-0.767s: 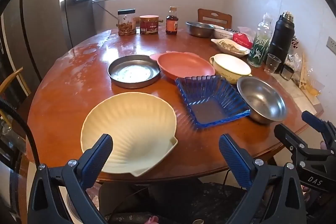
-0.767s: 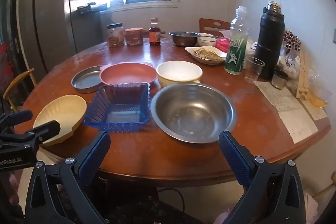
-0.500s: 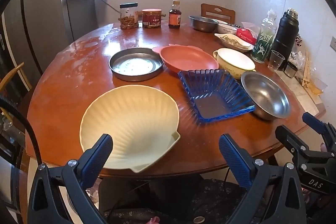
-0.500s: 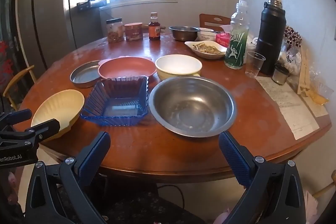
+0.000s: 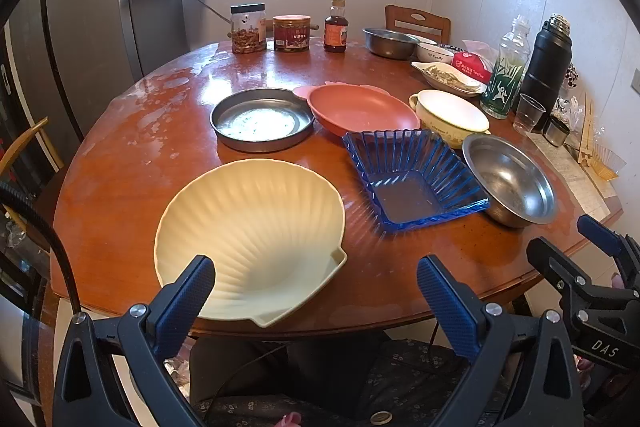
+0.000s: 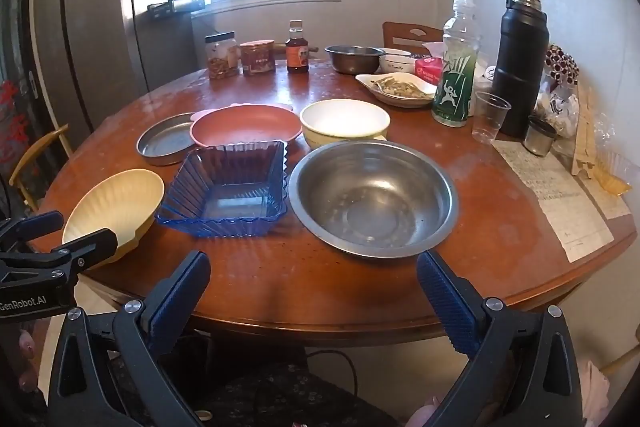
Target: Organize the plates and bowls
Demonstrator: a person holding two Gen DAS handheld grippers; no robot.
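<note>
A cream shell-shaped plate [image 5: 252,235] lies at the near edge of the round wooden table [image 5: 132,163]. Behind and right of it are a blue ribbed glass dish [image 5: 412,179], a steel bowl [image 5: 512,183], a pink plate [image 5: 360,107], a round metal pan [image 5: 260,119] and a cream bowl [image 5: 452,115]. My left gripper [image 5: 316,291] is open, its left pad over the shell plate's near rim, holding nothing. My right gripper [image 6: 314,291] is open at the table's front edge, just short of the steel bowl [image 6: 372,199] and blue dish [image 6: 228,187].
Jars [image 5: 248,29] and a sauce bottle [image 5: 335,27] stand at the back. A black flask [image 6: 520,67], green bottle [image 6: 456,67], plastic cup [image 6: 488,117], food dish [image 6: 400,89], another steel bowl [image 6: 352,59] and papers [image 6: 552,195] crowd the right side. Chairs stand around the table.
Both grippers have moved slightly forward and tilted down toward the table, so the dishes sit closer and lower in view. Both stay open.
</note>
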